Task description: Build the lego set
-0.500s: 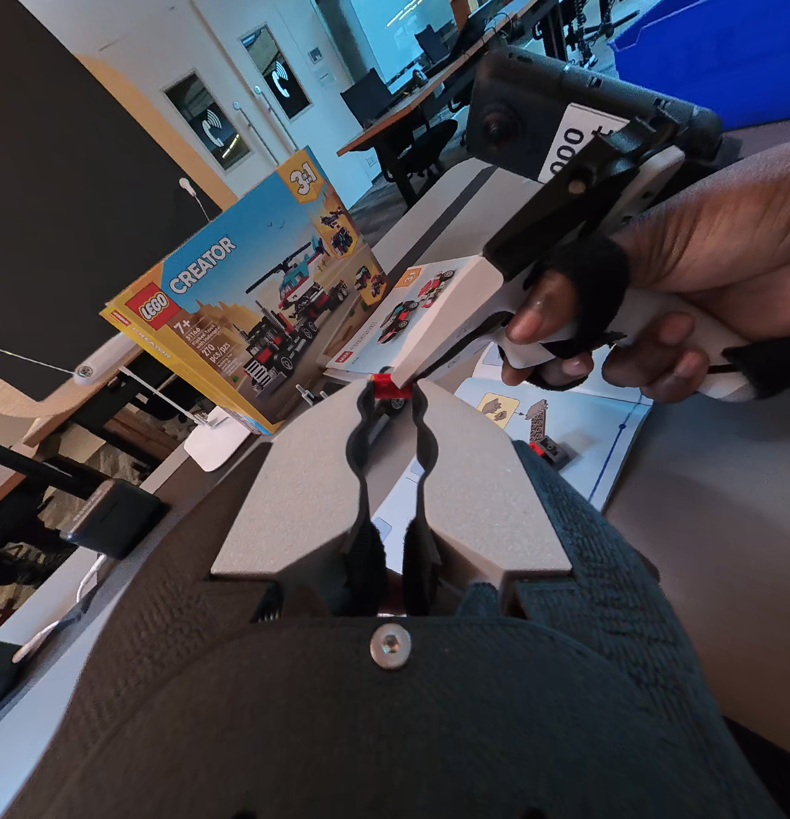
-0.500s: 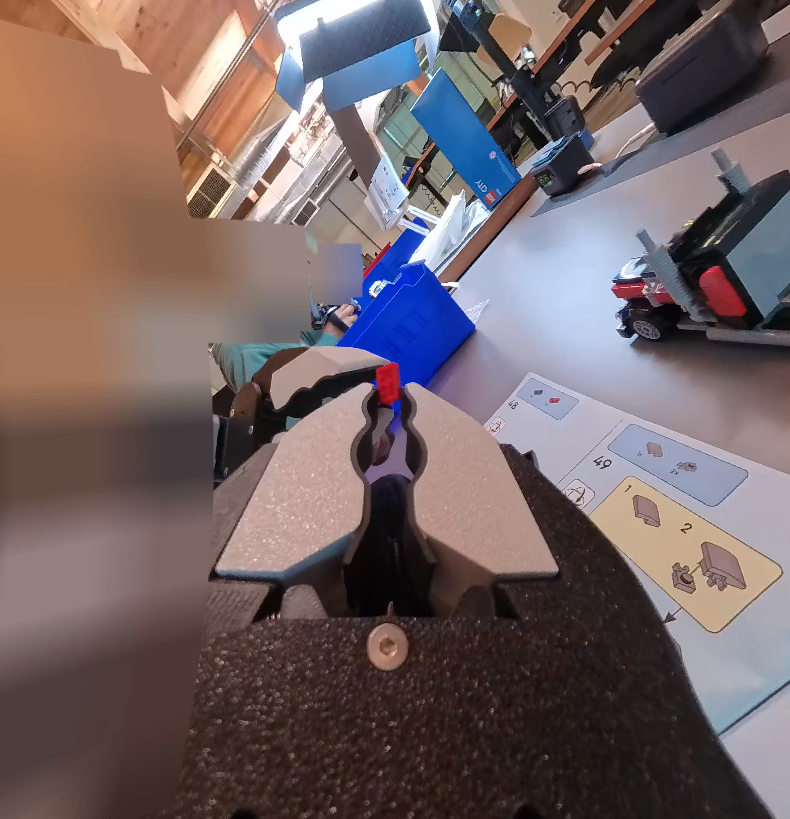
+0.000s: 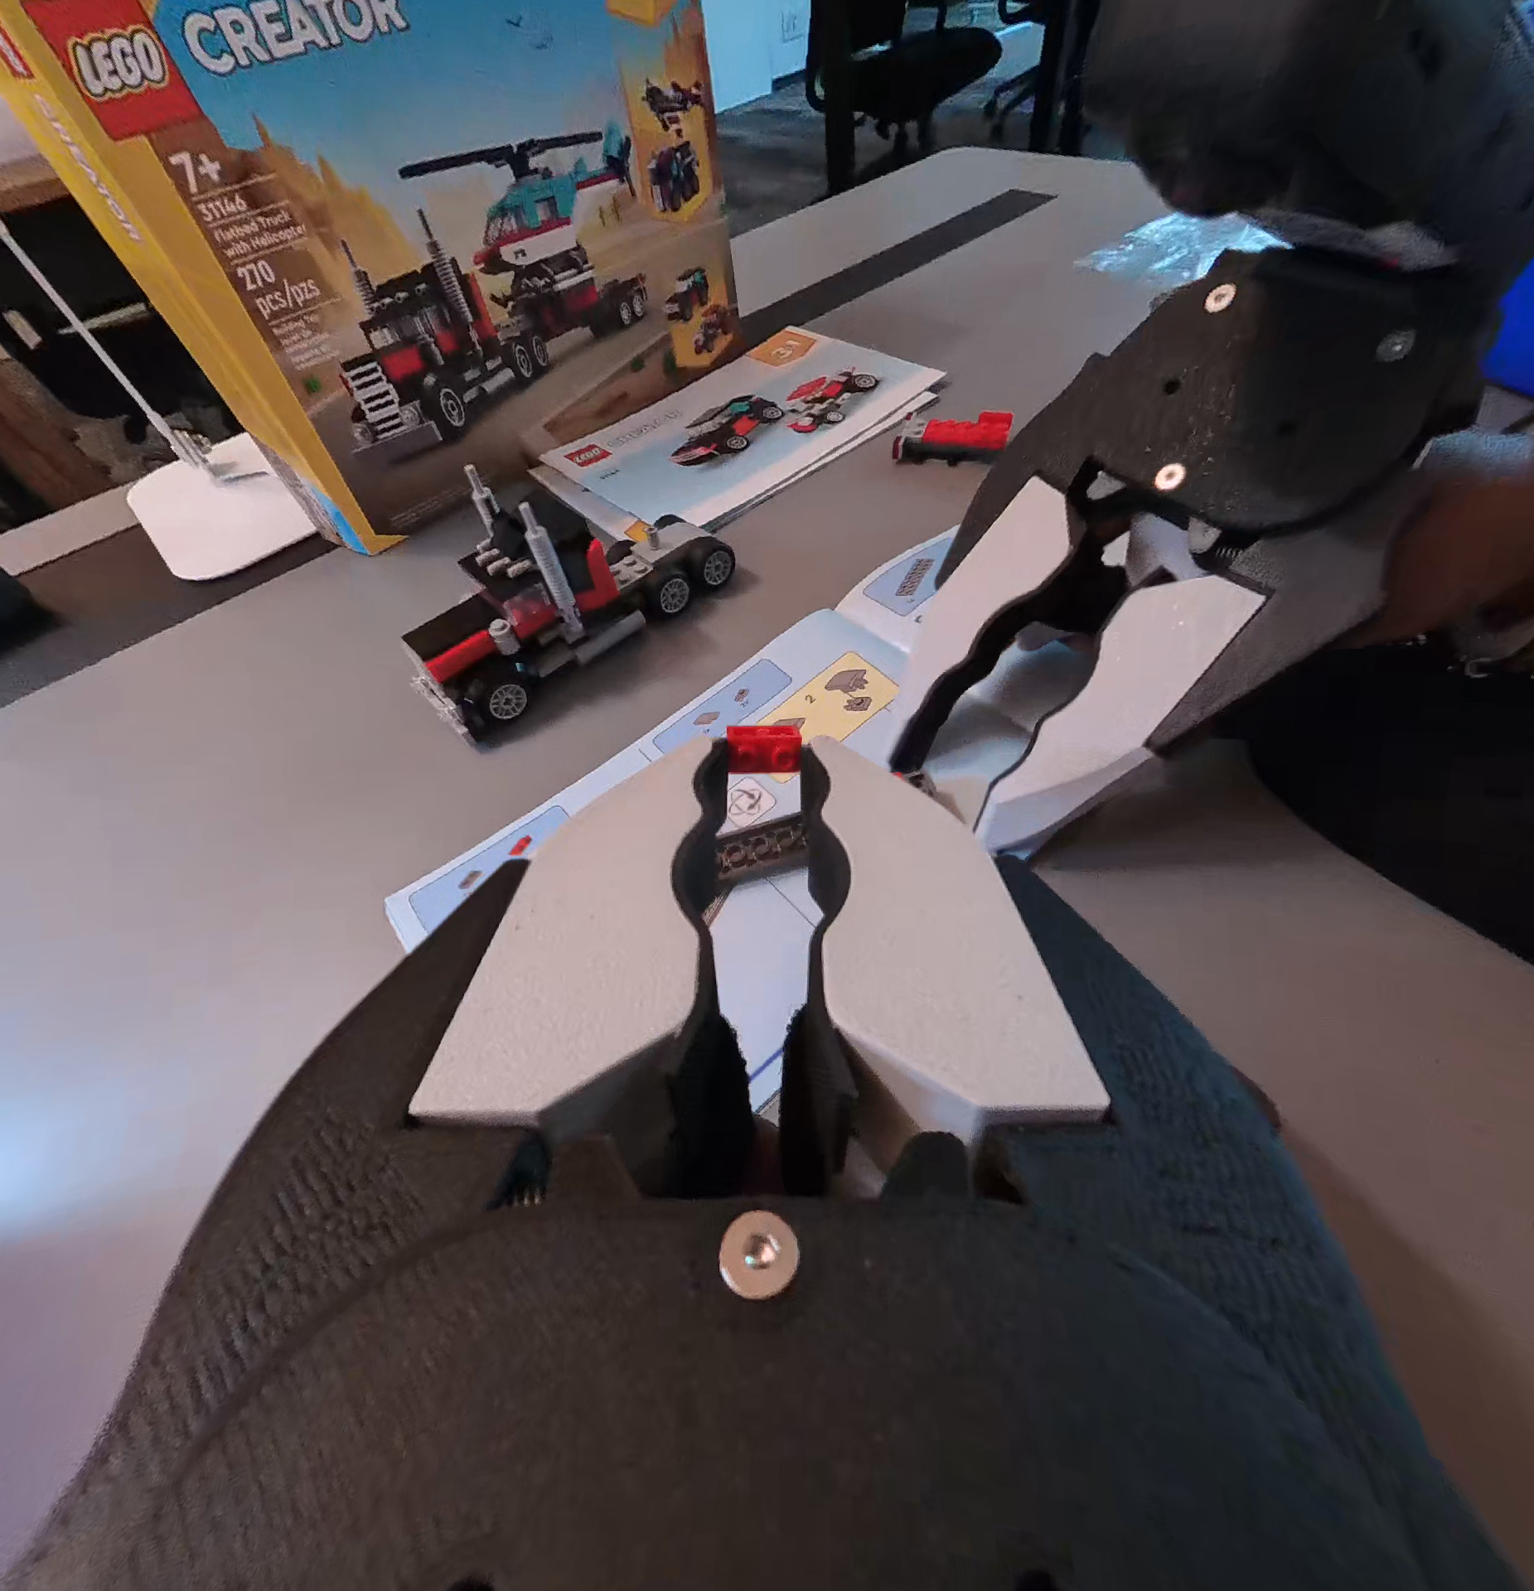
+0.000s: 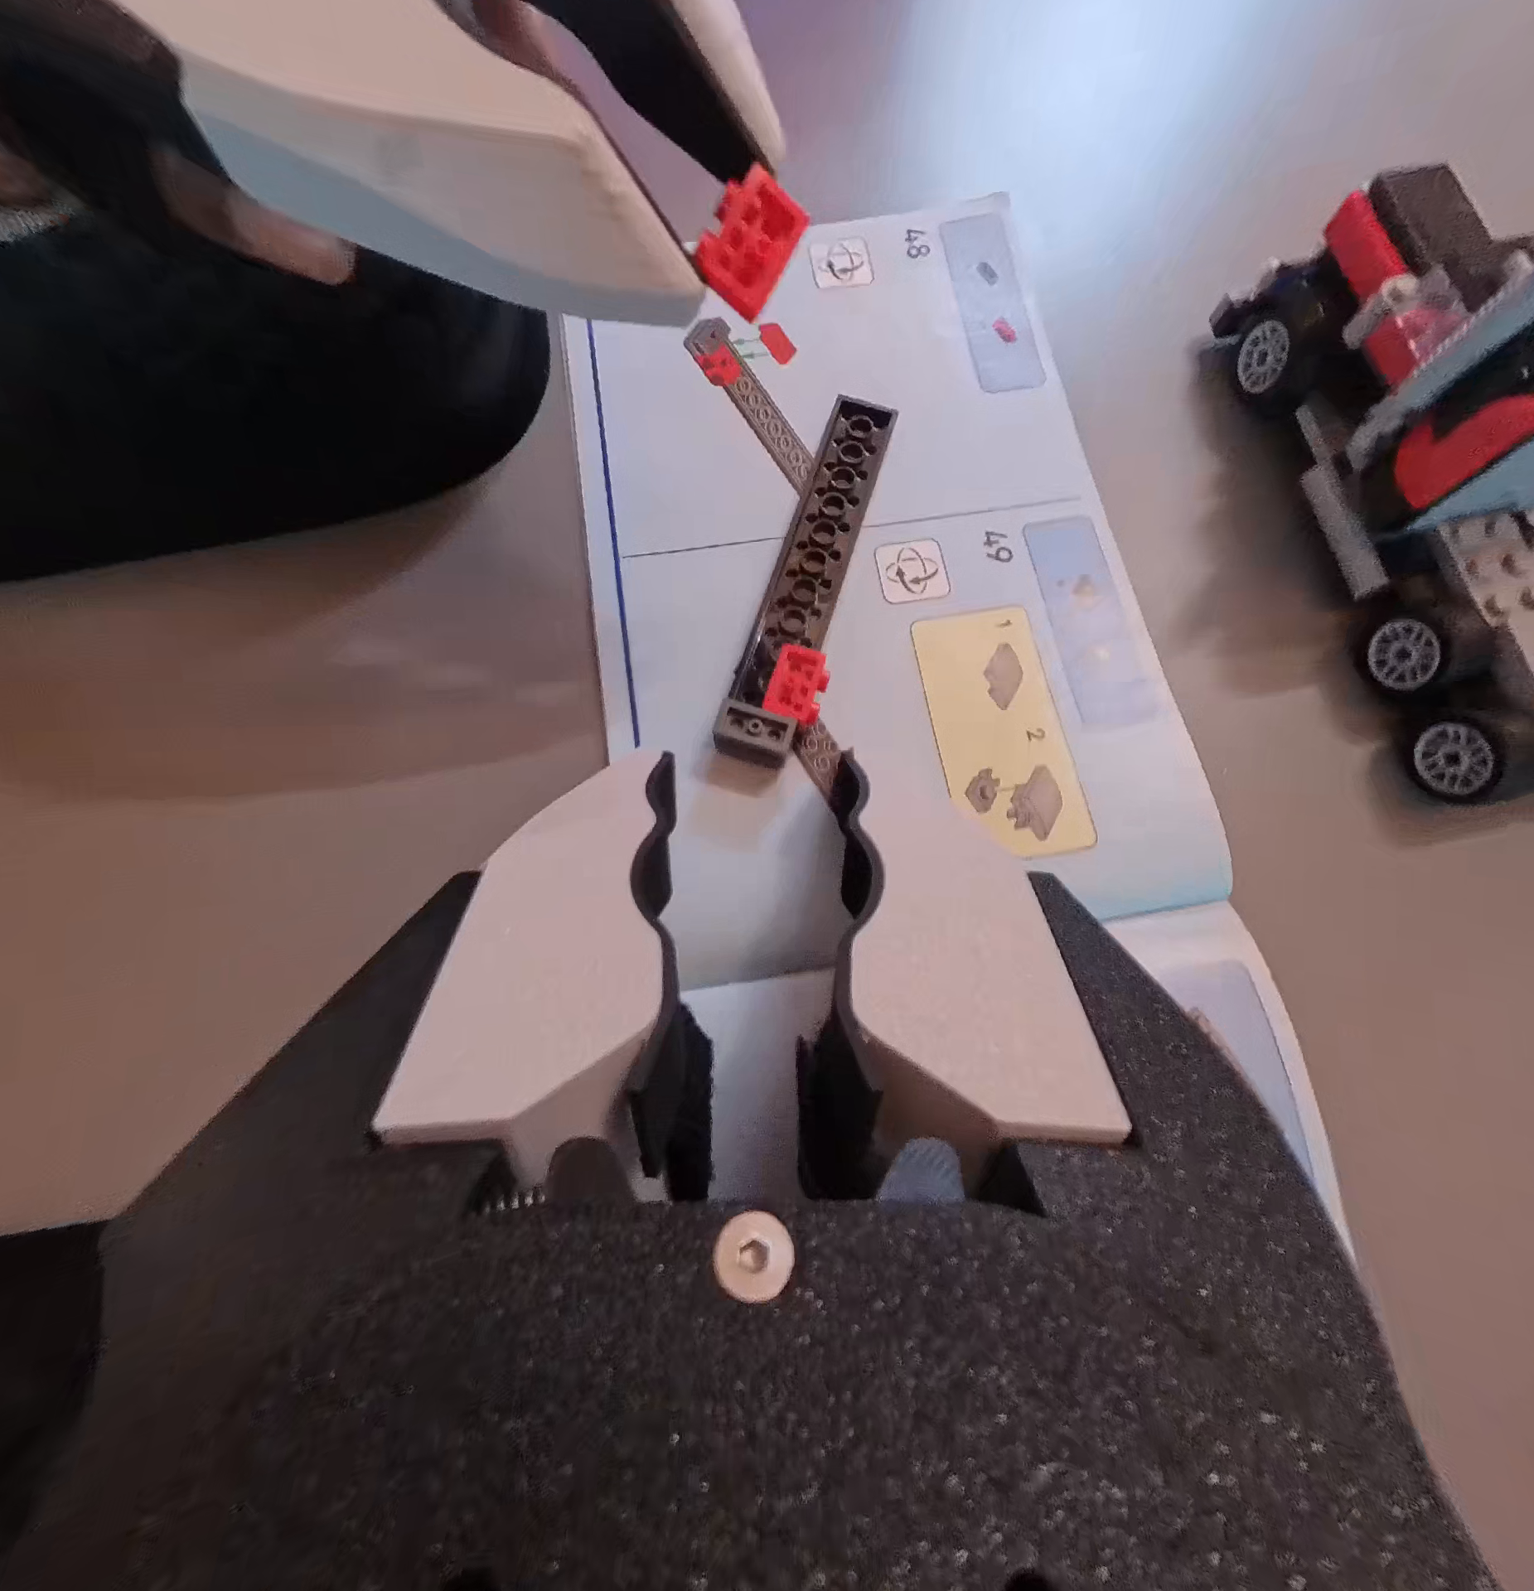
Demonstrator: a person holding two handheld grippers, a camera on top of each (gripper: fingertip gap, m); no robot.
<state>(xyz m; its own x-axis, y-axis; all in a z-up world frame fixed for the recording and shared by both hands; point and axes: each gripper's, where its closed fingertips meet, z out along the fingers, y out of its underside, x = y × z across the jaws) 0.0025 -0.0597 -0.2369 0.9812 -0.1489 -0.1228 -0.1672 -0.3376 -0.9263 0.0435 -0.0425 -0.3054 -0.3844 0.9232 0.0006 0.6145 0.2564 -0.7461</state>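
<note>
My left gripper (image 3: pixel 764 758) is shut on a small red brick (image 3: pixel 764 745), held above the open instruction booklet (image 3: pixel 729 715). In the right wrist view the left gripper (image 4: pixel 729 241) comes in from the top left, and the red brick (image 4: pixel 750 237) shows studs-down at its tips. My right gripper (image 4: pixel 756 770) is open and empty. It hovers just short of a long black plate (image 4: pixel 823 534) lying on the booklet (image 4: pixel 1116 775), with a red brick (image 4: pixel 796 680) and a grey piece (image 4: pixel 750 730) at its near end. The right gripper also shows in the left wrist view (image 3: pixel 961 775).
A built black and red truck (image 3: pixel 565 620) (image 4: pixel 1435 516) stands on the grey table (image 3: pixel 186 818). Behind it are the set's box (image 3: pixel 401 258), stacked booklets (image 3: pixel 746 422) and a loose red assembly (image 3: pixel 957 435). A white lamp base (image 3: pixel 212 516) sits left of the box. The left gripper's tips are roughly 9 cm from the right gripper's. My right tips are roughly 20 cm from the loose red assembly (image 3: pixel 957 435).
Both grippers have tilted down toward the table. My right gripper has opened and drawn away from the red brick, which stays in my left gripper.
</note>
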